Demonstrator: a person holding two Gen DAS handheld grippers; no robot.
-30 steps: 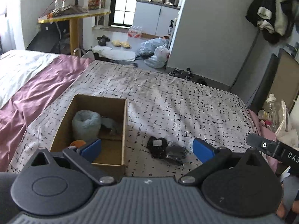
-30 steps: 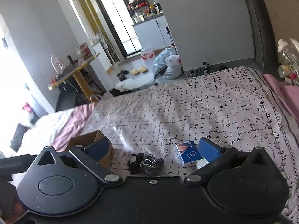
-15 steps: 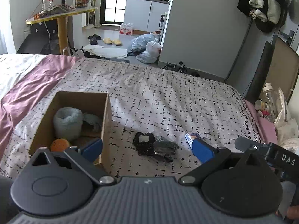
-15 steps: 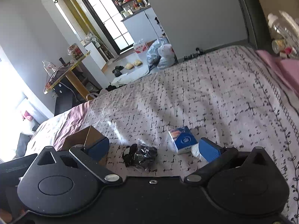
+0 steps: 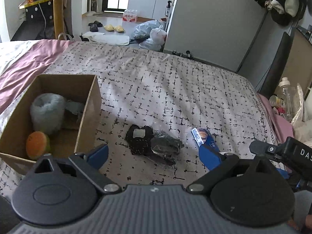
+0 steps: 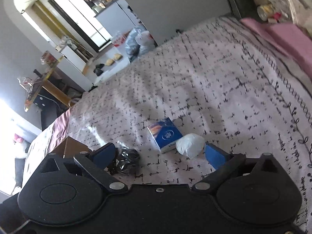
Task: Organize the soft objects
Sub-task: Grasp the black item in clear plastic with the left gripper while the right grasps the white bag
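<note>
Hovering fingers (image 6: 214, 156) flank what looks like white wadding (image 6: 190, 145).

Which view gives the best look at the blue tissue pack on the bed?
The right wrist view: the blue tissue pack lies whole and unobstructed beside a white wad. In the left wrist view the pack is partly hidden behind that gripper's own blue finger.

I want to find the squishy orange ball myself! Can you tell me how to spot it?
Look at the bed with the black-dashed cover, then the open cardboard box standing on it. The orange ball sits in the box's near corner, beside a fluffy pale blue roll. It is the only bright orange thing there.
</note>
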